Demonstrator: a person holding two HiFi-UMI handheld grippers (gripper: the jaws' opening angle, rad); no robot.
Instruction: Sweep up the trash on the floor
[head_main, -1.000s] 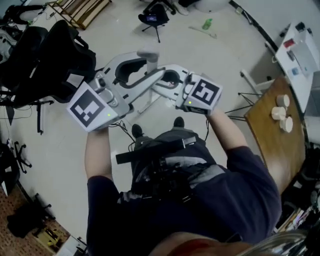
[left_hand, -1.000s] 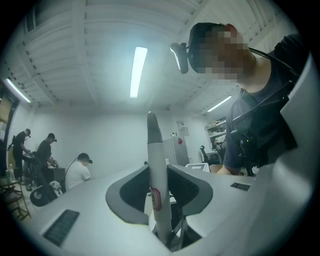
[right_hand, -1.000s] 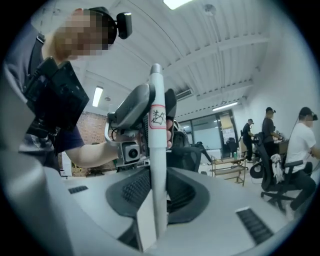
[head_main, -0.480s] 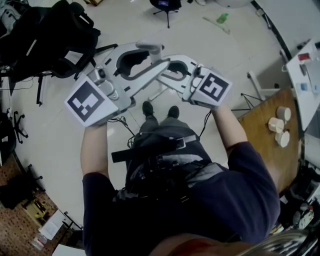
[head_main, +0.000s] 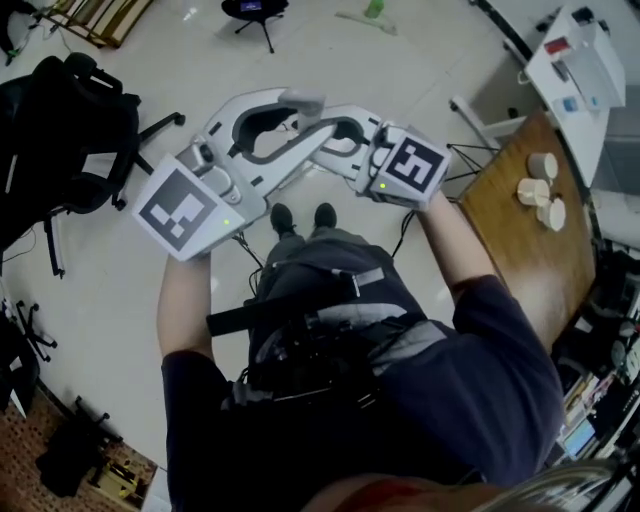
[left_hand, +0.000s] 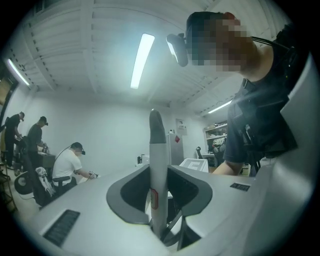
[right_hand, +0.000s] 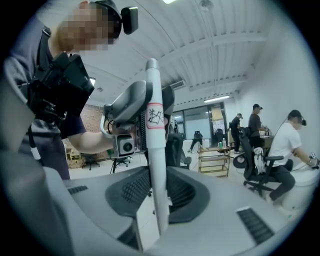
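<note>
the sweeping is judged to be barely begun: a pale pole (left_hand: 156, 150), taken to be a broom handle, stands upright with the jaws of the left gripper (left_hand: 158, 200) pressed on it, and a labelled pole (right_hand: 154, 150) is pinched in the same way by the right gripper (right_hand: 156, 200), with both grippers brought together in front of the body. no bristles are seen against the floor (head_main: 120, 300), and no gathered pile is shown. a green item (head_main: 373, 9) with a pale strip (head_main: 358, 18) beside it lies at the top edge of the head view, well apart from the shoes (head_main: 300, 215); it is judged to be the trash, not yet reached. the lower ends of the poles are hidden under the grippers and the body, so it cannot be told whether one pole or two is held, or whether a dustpan is attached. the green item is partly cut off by the frame and too small to be identified
</note>
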